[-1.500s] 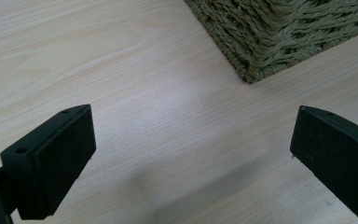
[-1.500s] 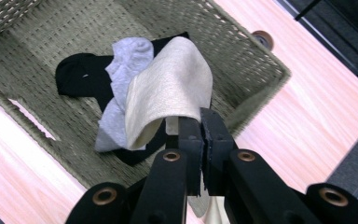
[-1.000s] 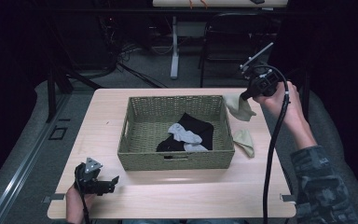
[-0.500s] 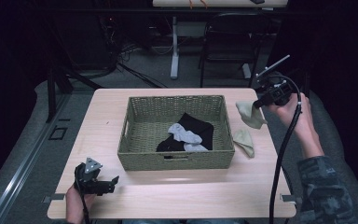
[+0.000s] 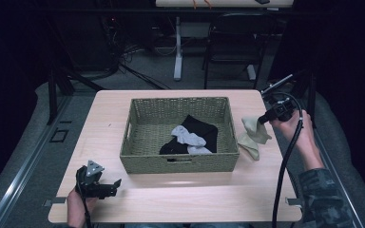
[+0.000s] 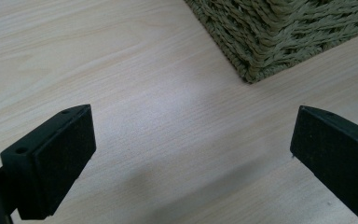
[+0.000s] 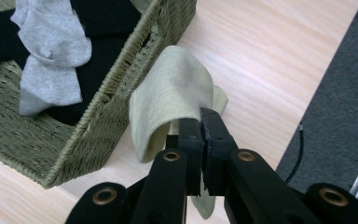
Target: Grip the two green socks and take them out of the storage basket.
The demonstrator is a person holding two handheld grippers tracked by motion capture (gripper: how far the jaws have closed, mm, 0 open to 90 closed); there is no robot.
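At the right of the high view the right gripper (image 5: 265,117) has come down and drifted outward from where it hung a second ago, when it was raised above the table's far right corner; now it sits low beside the right wall of the wicker basket (image 5: 180,163). Its jaws are pinched tight on a pale green sock (image 5: 255,129), whose free end has sunk with it and appears to drape onto the table (image 5: 190,199) just outside the basket. In the right gripper view the same sock (image 7: 172,93) folds over the closed tips, right against the basket's woven wall (image 7: 121,93), with a grey sock (image 7: 51,65) and black socks (image 7: 102,18) lying inside the basket in the upper left of that frame. The drop suggests the green sock is being lowered to the tabletop rather than into the basket. The left gripper (image 5: 105,186) rests at the lower left of the high view, and in its own view the jaws stand wide apart over bare wood, holding nothing.
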